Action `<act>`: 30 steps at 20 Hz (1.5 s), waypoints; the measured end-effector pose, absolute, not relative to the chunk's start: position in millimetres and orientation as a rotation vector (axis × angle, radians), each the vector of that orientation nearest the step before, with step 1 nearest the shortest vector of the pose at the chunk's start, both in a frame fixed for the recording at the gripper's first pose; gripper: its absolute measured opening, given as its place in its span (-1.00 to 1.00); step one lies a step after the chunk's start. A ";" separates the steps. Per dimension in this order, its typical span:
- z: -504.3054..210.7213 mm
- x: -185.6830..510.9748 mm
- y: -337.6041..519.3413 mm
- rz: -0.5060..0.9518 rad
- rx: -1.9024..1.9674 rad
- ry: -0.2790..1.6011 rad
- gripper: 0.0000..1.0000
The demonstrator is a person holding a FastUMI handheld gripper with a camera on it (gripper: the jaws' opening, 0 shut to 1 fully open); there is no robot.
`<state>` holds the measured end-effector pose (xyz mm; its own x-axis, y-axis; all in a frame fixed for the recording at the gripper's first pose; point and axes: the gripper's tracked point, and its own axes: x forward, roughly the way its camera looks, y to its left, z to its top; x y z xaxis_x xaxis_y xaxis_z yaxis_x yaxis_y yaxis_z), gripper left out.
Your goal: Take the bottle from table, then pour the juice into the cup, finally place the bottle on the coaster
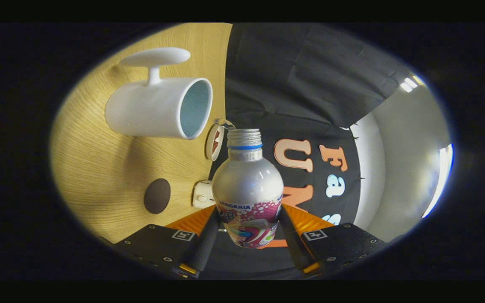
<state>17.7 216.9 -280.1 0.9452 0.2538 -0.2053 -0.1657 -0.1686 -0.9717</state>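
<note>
A pale wood-grain desk (99, 168) meets a black cloth wall (293, 84), which hangs in creases and folds with its lower edge pinned. Past the cloth's edge a plain light grey wall (402, 139) curves away. Bright strip lights glare there: one near the cloth's upper corner (409, 84), another a long glowing band further along (440, 181).

A staged recording booth, not a lived-in room; black cloth (310, 71) hangs as the wall behind a wood-grain table (99, 168), pale panels and strip lights (409, 84) showing past its edge. On the table sit a mug (158, 107), a coaster (157, 195) and a small white box (203, 194).
</note>
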 end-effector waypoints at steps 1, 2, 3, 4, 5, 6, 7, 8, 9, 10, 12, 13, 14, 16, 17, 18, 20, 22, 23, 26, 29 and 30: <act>-278.1 18.9 217.5 0.370 -1.713 -0.073 0.55; -277.6 18.8 216.8 0.371 -1.718 -0.074 0.55; -277.7 18.3 216.5 0.371 -1.718 -0.073 0.55; -278.1 17.3 217.1 0.373 -1.718 -0.073 0.55; -277.6 17.8 217.0 0.373 -1.721 -0.078 0.54; -277.4 17.3 218.1 0.376 -1.725 -0.082 0.55; -276.2 17.4 218.8 0.381 -1.728 -0.086 0.55; -276.0 17.6 219.0 0.388 -1.731 -0.088 0.55; -275.4 19.4 218.8 0.394 -1.734 -0.092 0.54; -275.2 19.7 218.4 0.399 -1.737 -0.093 0.54; -274.6 20.5 220.4 0.406 -1.743 -0.098 0.55; -274.2 21.0 220.3 0.405 -1.746 -0.102 0.54; -273.2 20.7 220.2 0.403 -1.750 -0.107 0.54; -273.4 20.3 220.8 0.405 -1.754 -0.112 0.54; -273.3 21.7 221.4 0.407 -1.756 -0.114 0.54; -273.2 21.1 221.9 0.409 -1.760 -0.116 0.55; -272.8 21.3 222.5 0.413 -1.768 -0.122 0.55; -272.3 21.4 222.9 0.418 -1.773 -0.127 0.55; -271.9 23.1 223.1 0.420 -1.775 -0.130 0.55; -271.7 21.3 224.2 0.422 -1.782 -0.138 0.55; -271.1 23.1 224.5 0.423 -1.790 -0.143 0.54; -269.9 23.9 224.9 0.423 -1.792 -0.148 0.54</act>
<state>23.9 224.9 -269.9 0.9252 0.3191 -0.2054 -0.1211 -0.2648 -0.9567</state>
